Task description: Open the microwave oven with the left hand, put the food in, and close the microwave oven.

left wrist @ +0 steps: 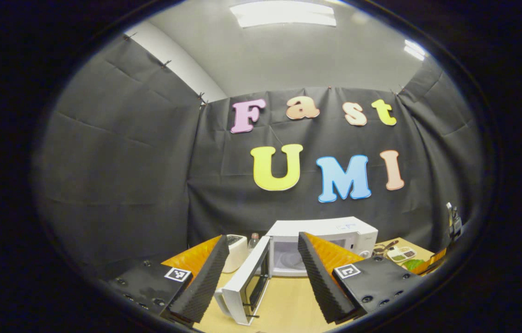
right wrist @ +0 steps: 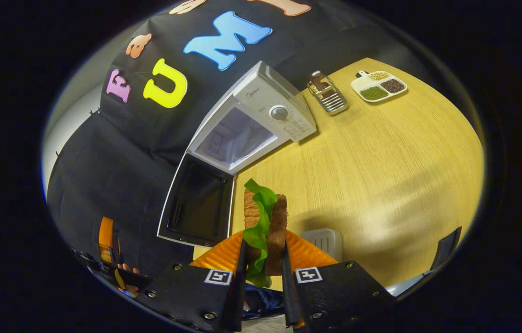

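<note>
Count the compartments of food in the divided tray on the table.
3: in the white tray, pale grains at the top, green ones lower left, dark brown ones at right. None looks hidden.

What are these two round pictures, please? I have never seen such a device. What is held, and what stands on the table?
A person holds a two-finger gripper in each hand; each carries a camera looking along its own fingers. In the left gripper view, the left gripper is open and empty, facing the microwave, whose door is open. In the right gripper view, the right gripper squeezes a sandwich with lettuce above the table. A rack and a tray of grains also stand there.
</note>
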The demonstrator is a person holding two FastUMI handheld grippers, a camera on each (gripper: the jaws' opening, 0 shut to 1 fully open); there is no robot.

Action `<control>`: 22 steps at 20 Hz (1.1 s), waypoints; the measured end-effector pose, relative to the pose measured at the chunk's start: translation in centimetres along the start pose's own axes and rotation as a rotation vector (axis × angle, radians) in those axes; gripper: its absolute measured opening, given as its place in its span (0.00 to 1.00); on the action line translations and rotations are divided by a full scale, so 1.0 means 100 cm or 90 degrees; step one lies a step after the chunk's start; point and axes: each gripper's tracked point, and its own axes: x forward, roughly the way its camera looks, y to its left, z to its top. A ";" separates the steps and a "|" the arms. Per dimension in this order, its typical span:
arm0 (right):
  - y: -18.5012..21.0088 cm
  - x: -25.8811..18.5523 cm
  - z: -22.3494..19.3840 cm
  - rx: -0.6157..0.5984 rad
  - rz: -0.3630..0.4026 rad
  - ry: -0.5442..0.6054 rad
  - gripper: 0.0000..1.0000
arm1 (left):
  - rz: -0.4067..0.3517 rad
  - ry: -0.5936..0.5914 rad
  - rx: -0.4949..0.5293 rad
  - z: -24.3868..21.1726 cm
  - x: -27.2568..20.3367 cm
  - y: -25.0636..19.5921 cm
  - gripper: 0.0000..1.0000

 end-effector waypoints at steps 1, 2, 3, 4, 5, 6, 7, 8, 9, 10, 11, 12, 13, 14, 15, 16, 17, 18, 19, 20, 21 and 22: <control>0.009 0.007 0.003 0.006 0.005 -0.007 0.35 | 0.000 -0.001 -0.006 0.003 0.005 0.006 0.99; 0.018 0.015 0.006 0.012 0.011 -0.011 0.35 | -0.002 -0.005 -0.013 0.007 0.012 0.012 0.99; 0.026 0.023 0.008 0.016 0.015 -0.016 0.35 | -0.003 -0.010 -0.018 0.011 0.018 0.019 0.96; 0.032 0.031 0.010 0.016 0.016 -0.021 0.35 | -0.001 -0.014 -0.021 0.012 0.024 0.028 0.94; 0.039 0.039 0.013 0.013 0.016 -0.025 0.35 | 0.001 -0.018 -0.019 0.015 0.028 0.036 0.99; 0.045 0.048 0.016 0.009 0.018 -0.032 0.35 | 0.002 -0.021 -0.017 0.016 0.033 0.044 0.96; 0.052 0.056 0.020 0.004 0.021 -0.040 0.35 | 0.003 -0.023 -0.014 0.017 0.037 0.052 0.95; 0.060 0.064 0.023 -0.002 0.023 -0.051 0.35 | 0.003 -0.023 -0.011 0.016 0.041 0.059 0.95; 0.067 0.072 0.027 -0.006 0.025 -0.063 0.35 | 0.004 -0.023 -0.008 0.016 0.046 0.067 0.95; 0.074 0.081 0.032 -0.009 0.027 -0.073 0.35 | 0.004 -0.021 -0.006 0.013 0.050 0.073 0.95; 0.081 0.088 0.036 -0.014 0.028 -0.083 0.35 | 0.003 -0.019 -0.006 0.011 0.055 0.080 0.94; 0.088 0.096 0.041 -0.020 0.029 -0.093 0.35 | 0.003 -0.016 -0.005 0.007 0.059 0.087 0.95; 0.093 0.103 0.045 -0.027 0.027 -0.101 0.35 | 0.003 -0.013 -0.003 0.006 0.063 0.094 0.95; 0.096 0.111 0.050 -0.032 0.023 -0.109 0.35 | 0.003 -0.012 -0.002 0.003 0.066 0.100 0.95; 0.098 0.118 0.054 -0.034 0.019 -0.118 0.35 | 0.003 -0.009 -0.001 0.002 0.069 0.107 0.95; 0.101 0.126 0.061 -0.032 0.016 -0.128 0.35 | 0.002 -0.007 -0.001 0.000 0.071 0.113 0.95; 0.103 0.134 0.067 -0.030 0.013 -0.141 0.35 | 0.002 -0.006 -0.003 -0.002 0.074 0.120 0.95; 0.104 0.140 0.073 -0.027 0.010 -0.153 0.35 | 0.002 -0.008 -0.004 -0.003 0.076 0.127 0.95; 0.105 0.148 0.078 -0.023 0.005 -0.167 0.35 | 0.004 -0.011 -0.004 -0.003 0.077 0.134 0.95; 0.106 0.157 0.084 -0.018 0.000 -0.180 0.35 | 0.006 -0.013 -0.003 -0.004 0.080 0.141 0.95; 0.107 0.167 0.087 -0.014 -0.002 -0.191 0.35 | 0.010 -0.012 -0.003 -0.006 0.082 0.149 0.95; 0.107 0.176 0.092 -0.011 -0.007 -0.201 0.35 | 0.013 -0.011 -0.004 -0.008 0.085 0.156 0.95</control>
